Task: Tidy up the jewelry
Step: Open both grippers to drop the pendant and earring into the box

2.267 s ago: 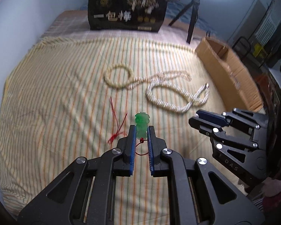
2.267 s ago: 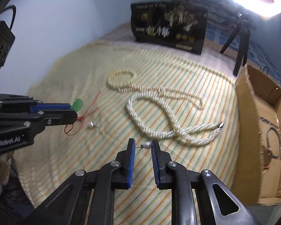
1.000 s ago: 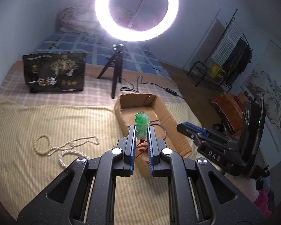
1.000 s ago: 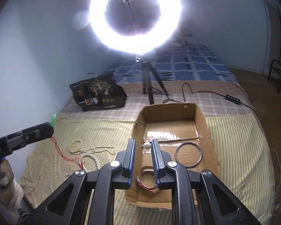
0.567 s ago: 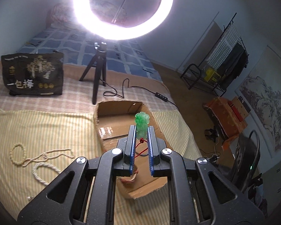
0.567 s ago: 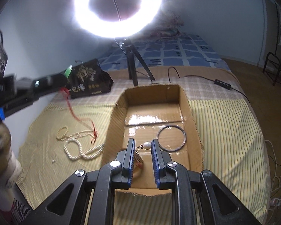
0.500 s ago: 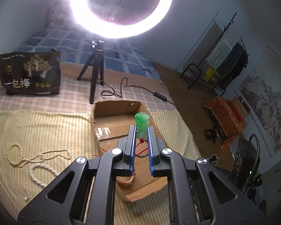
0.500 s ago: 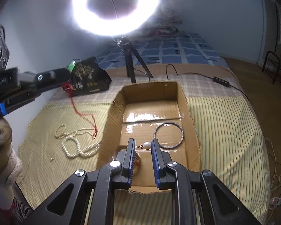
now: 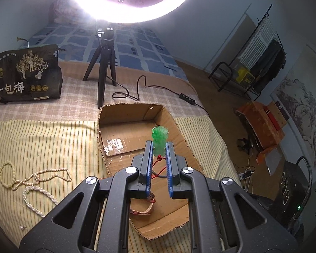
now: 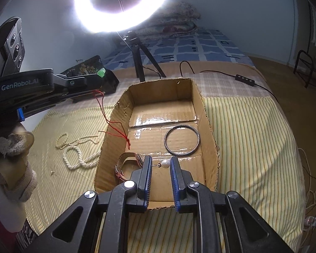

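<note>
The sorting looks to me partly done: inside the cardboard box (image 10: 208, 126), which is lying on the striped bed cover (image 10: 252, 139), a metal bangle (image 10: 181, 140) is resting flat near the middle of the floor and a leather strap bracelet (image 10: 126, 164) is lying in the near left corner. Two pieces are travelling now. The left gripper (image 9: 159, 145) is gripping a green jade pendant (image 9: 159, 140) between its blue pads, closed firmly on it, and is hovering above the middle of the box, pointing forward and a little downward; in the right wrist view its red cord (image 10: 113, 124) is hanging down over the left wall, and the knotted end is reaching the box floor or is just above it, I cannot tell which. The right gripper (image 10: 161, 164) is pinching a small pearl earring (image 10: 164, 164) across its pin and pearl, and is hanging over the near edge of the box, level and pointing along it. What is left, as far as I can judge, is to release these two pieces in the box and then to collect the pearl necklaces (image 9: 36, 181) lying on the cover to the left of the box, together with a tiny piece (image 9: 22, 227) near the front left edge of the cover, maybe the second earring.
</note>
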